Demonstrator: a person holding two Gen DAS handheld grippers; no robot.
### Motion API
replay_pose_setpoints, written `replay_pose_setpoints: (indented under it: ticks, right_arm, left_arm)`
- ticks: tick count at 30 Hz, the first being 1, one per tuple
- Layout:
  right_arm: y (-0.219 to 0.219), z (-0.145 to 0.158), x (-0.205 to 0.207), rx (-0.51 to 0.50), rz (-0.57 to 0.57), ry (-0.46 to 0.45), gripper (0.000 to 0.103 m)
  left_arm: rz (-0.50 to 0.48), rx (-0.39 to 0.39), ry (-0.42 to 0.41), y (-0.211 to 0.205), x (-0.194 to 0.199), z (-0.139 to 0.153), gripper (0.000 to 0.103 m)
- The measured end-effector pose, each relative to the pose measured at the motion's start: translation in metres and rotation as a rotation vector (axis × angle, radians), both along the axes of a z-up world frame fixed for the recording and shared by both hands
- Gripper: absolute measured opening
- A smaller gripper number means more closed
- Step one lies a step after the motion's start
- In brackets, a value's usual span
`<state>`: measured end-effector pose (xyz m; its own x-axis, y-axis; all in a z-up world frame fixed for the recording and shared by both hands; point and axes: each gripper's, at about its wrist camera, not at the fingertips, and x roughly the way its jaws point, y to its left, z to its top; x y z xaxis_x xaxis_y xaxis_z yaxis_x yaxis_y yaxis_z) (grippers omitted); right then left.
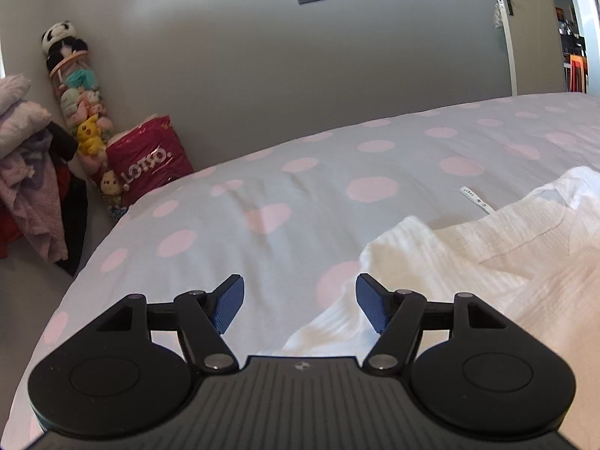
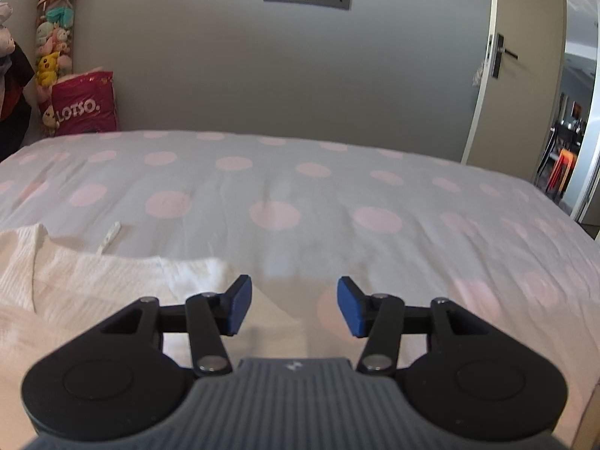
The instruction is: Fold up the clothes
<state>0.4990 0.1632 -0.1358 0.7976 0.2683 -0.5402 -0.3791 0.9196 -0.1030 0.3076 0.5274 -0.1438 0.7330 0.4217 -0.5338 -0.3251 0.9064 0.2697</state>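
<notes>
A white textured garment [image 1: 487,255] lies crumpled on the bed, at the right of the left wrist view and at the lower left of the right wrist view [image 2: 93,292]. Its small white label [image 1: 475,199] sticks out onto the cover, and shows in the right wrist view too [image 2: 110,238]. My left gripper [image 1: 300,305] is open and empty, just above the garment's left edge. My right gripper [image 2: 294,307] is open and empty, above the garment's right edge.
The bed has a grey cover with pink dots [image 1: 300,172]. A pile of clothes [image 1: 26,157] sits at the far left. A tube of plush toys [image 1: 80,112] and a red LOTSO bag [image 2: 84,103] stand by the grey wall. A door [image 2: 525,75] stands open at the right.
</notes>
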Motion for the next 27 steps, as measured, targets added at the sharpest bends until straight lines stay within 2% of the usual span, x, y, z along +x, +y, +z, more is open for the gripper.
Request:
replay_pose_setpoints:
  ticks: [6,9,14,17,20,27]
  right_arm:
    - [-0.038,0.005,-0.034,0.007,-0.009,0.106,0.054]
    - [-0.053,0.003,-0.053,0.002,0.003,0.169,0.053]
    - [-0.077,-0.009,-0.072,0.072,-0.063,0.234,0.052]
    - [-0.087,-0.009,-0.061,0.179,-0.111,0.262,0.052]
    - [-0.086,-0.006,-0.043,0.260,-0.134,0.271,0.052]
    - [-0.058,-0.020,0.006,0.296,-0.111,0.278,0.050]
  left_arm:
    - [0.007,-0.005,0.011,-0.008,-0.068,0.018,0.063]
    - [0.000,-0.014,0.052,-0.021,-0.101,0.024,0.063]
    - [0.001,-0.066,0.086,-0.039,-0.159,0.022,0.063]
    - [0.001,-0.082,0.101,-0.043,-0.180,0.017,0.063]
    - [0.008,-0.082,0.114,-0.039,-0.183,0.011,0.063]
    - [0.045,-0.242,0.022,0.011,-0.105,0.004,0.063]
